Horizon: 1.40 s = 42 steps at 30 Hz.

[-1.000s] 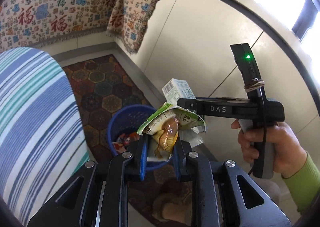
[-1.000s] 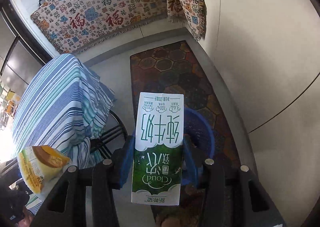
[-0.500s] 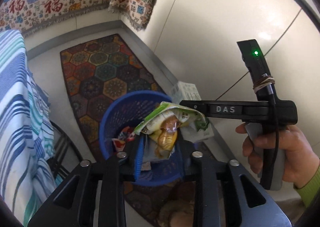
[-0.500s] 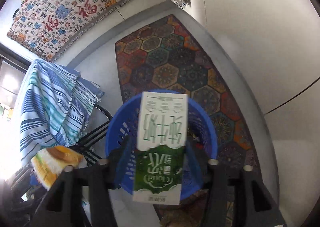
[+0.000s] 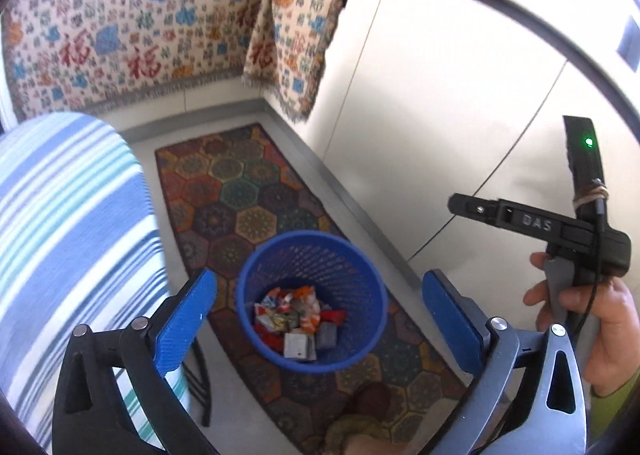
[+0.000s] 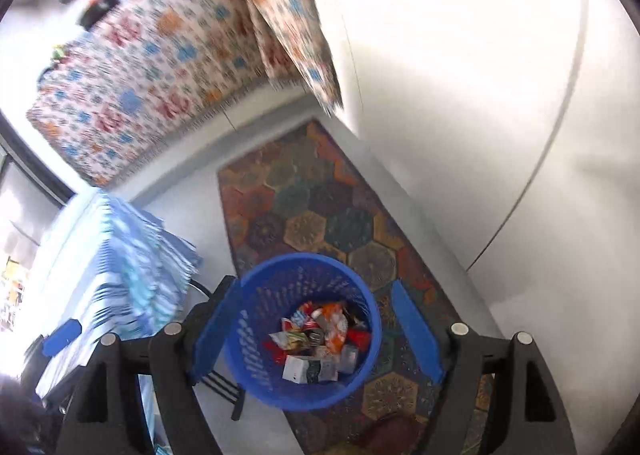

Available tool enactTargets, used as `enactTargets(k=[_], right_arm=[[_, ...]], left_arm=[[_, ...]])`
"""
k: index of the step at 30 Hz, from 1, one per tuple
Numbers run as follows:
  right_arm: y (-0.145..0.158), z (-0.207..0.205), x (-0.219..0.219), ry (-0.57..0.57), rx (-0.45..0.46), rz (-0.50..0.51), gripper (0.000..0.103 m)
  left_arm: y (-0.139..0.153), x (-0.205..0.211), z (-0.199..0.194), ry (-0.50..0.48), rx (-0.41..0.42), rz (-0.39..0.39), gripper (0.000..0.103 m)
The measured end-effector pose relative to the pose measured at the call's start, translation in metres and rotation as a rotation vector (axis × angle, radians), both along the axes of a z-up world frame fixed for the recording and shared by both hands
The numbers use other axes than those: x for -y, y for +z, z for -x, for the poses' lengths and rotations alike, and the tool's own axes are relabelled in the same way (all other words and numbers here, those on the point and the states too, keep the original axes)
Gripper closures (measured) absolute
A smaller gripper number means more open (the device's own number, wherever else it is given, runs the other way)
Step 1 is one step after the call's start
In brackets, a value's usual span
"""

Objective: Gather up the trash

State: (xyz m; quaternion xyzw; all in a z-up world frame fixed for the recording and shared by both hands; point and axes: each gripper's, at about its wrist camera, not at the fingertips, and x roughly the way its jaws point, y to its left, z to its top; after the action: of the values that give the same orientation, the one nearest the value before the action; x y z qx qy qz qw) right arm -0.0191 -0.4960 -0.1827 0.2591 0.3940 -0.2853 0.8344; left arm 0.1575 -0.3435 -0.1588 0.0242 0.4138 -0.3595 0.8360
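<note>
A blue mesh trash basket (image 5: 362, 267) stands on a patterned rug and holds several wrappers and a carton (image 5: 299, 345). My left gripper (image 5: 320, 317) is open and empty above it. My right gripper (image 6: 316, 329) is open and empty over the same basket (image 6: 240, 339); the milk carton (image 6: 308, 369) lies inside among wrappers. The right tool and the hand holding it show in the left wrist view (image 5: 576, 235).
A hexagon-patterned rug (image 5: 244, 195) runs along a pale wall (image 5: 440, 95). A blue-striped cloth over a table (image 5: 68, 223) hangs at left, with dark metal legs (image 5: 200, 375) beside the basket. A patterned textile (image 5: 132, 35) hangs at the back.
Both grippers opened. The snack wrapper left my left gripper and the milk carton left my right gripper; both now lie in the basket.
</note>
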Motion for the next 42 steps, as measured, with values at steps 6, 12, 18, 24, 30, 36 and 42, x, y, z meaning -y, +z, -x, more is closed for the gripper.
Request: enactTargets(k=[6, 12, 18, 24, 30, 36, 42], right_arm=[[0.036, 0.05, -0.089, -0.014, -0.058, 0.1, 0.0], [0.049, 0.086, -0.14, -0.011, -0.115, 0.133, 0.0], [0.061, 0.109, -0.166, -0.033, -0.119, 0.167, 0.0], [0.068, 0.108, -0.185, -0.008, -0.12, 0.176, 0.0], [0.076, 0.111, -0.195, -0.012, -0.125, 0.189, 0.0], [0.077, 0.111, -0.198, -0.011, -0.129, 0.179, 0.0], [0.078, 0.111, -0.2, -0.007, -0.128, 0.178, 0.0]], left_arm=[[0.025, -0.024, 0.051, 0.0, 0.111, -0.093, 0.0], [0.041, -0.033, 0.095, -0.011, 0.169, -0.19, 0.0], [0.049, -0.042, 0.102, 0.022, 0.139, -0.205, 0.0], [0.048, -0.051, 0.105, 0.009, 0.074, -0.185, 0.0], [0.049, -0.053, 0.104, 0.037, 0.092, -0.208, 0.0], [0.048, -0.053, 0.104, 0.044, 0.09, -0.219, 0.001], [0.048, -0.054, 0.102, 0.049, 0.087, -0.221, 0.001]])
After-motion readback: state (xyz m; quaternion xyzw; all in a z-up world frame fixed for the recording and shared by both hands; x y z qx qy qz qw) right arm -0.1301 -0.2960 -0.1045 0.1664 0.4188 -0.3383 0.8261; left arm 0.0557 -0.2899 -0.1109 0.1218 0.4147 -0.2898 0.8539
